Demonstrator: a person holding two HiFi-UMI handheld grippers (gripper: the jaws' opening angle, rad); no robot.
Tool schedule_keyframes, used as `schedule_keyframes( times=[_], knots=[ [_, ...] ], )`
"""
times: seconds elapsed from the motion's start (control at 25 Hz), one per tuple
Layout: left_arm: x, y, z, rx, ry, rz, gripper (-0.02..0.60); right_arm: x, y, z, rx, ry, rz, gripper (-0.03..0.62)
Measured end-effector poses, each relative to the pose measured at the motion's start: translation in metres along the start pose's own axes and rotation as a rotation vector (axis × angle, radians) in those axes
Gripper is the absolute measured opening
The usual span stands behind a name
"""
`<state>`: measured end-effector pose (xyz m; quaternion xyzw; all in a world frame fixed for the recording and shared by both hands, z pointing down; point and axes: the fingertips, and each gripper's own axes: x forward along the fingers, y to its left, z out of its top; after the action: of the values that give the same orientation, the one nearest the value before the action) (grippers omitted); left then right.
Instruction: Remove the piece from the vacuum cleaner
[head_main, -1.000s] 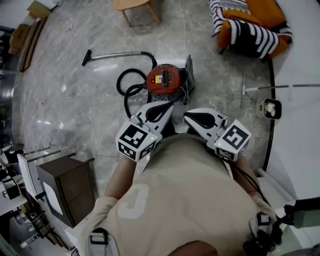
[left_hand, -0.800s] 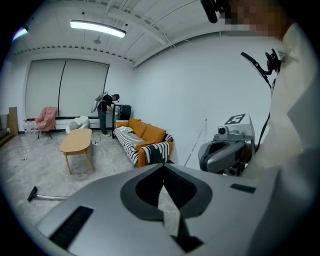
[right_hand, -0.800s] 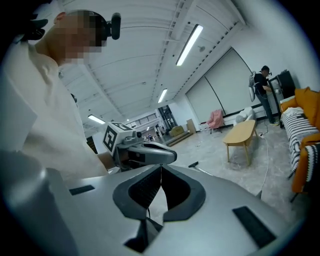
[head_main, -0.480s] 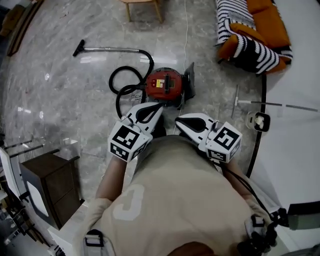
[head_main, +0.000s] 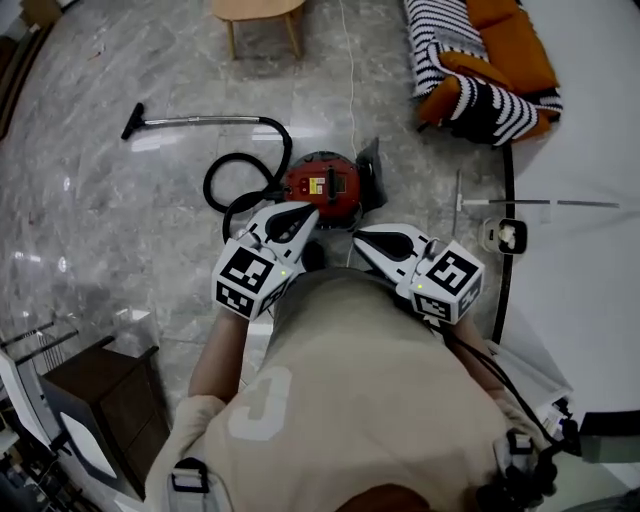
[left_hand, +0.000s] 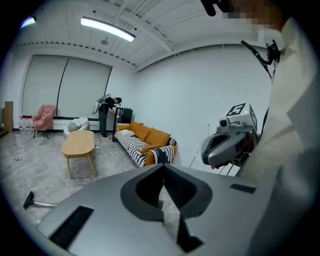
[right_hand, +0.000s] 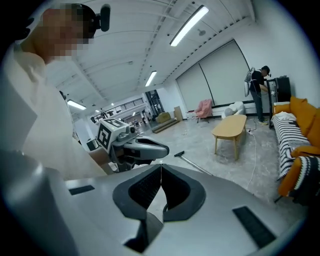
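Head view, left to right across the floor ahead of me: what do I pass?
floor nozzle → black hose loop → red vacuum cleaner → striped sofa

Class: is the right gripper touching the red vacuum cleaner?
Apart. The head view shows floor between the right gripper's tip and the vacuum cleaner; the right gripper view shows its shut jaws with nothing between them.

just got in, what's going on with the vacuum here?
A person stands over the red vacuum cleaner on the floor, with a hand-held gripper in each hand. The left hand-held gripper and right hand-held gripper are both shut and empty, pointing toward it. No piece has been removed yet. Its hose and wand lie alongside.
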<state>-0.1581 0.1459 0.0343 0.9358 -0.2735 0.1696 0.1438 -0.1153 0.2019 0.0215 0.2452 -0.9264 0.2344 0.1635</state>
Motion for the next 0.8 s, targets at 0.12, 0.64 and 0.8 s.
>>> schedule_keyframes(
  times=[0.12,0.64,0.8],
  knots=[
    [0.001,0.009,0.0,0.005,-0.002,-0.04,0.005,0.004,-0.013,-0.001,0.059,0.006,-0.088,0.002],
    [-0.003,0.044,-0.016,-0.082,0.0,0.033,0.003,0.036,-0.045,-0.025,0.123,0.174,-0.13,0.002],
    [0.001,0.044,-0.02,-0.097,0.02,0.061,0.005,0.043,-0.053,-0.027,0.127,0.181,-0.078,0.002]
  ],
)
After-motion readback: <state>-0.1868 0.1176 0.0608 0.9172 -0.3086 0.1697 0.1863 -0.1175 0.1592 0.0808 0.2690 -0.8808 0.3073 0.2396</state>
